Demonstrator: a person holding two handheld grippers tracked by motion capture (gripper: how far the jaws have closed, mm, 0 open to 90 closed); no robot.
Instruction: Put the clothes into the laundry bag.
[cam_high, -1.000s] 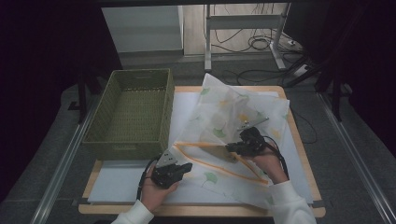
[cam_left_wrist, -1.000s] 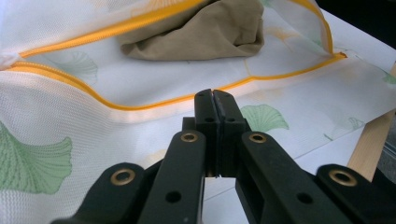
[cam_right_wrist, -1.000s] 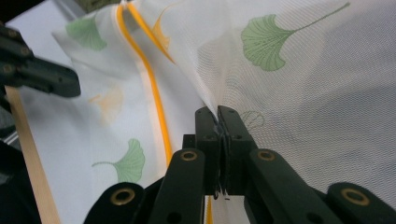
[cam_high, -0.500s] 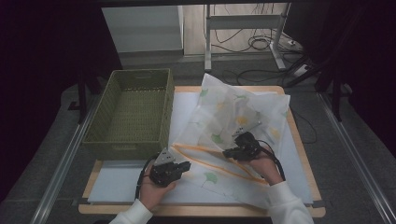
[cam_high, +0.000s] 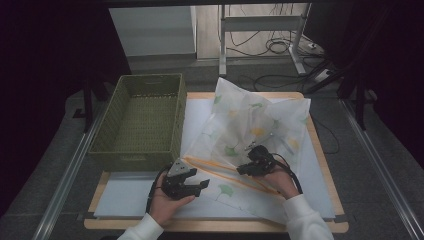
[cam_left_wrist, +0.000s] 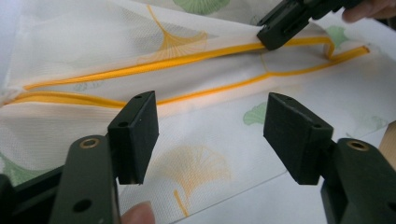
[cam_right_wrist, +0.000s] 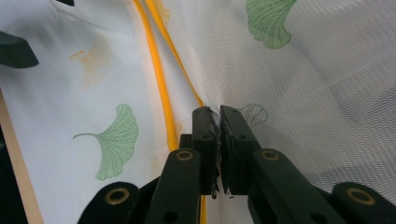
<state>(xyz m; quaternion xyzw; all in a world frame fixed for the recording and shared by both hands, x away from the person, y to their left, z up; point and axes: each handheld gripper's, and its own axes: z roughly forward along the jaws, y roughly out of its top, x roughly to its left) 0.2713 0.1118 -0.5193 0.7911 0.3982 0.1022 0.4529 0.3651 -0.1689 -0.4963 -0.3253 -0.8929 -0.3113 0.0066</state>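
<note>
A wooden tabletop (cam_high: 320, 150) carries a green woven basket (cam_high: 142, 117) and, beside it, a mesh laundry bag (cam_high: 250, 125): light, limp, best pinched at its orange trim (cam_left_wrist: 140, 69). The right claw (cam_high: 248, 167) clamps that mesh; the left claw (cam_high: 195, 186), jaws just opened, hangs apart, empty.

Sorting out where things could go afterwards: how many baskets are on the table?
1: a green woven basket at the table's left, beside the leaf-print mesh bag.
</note>
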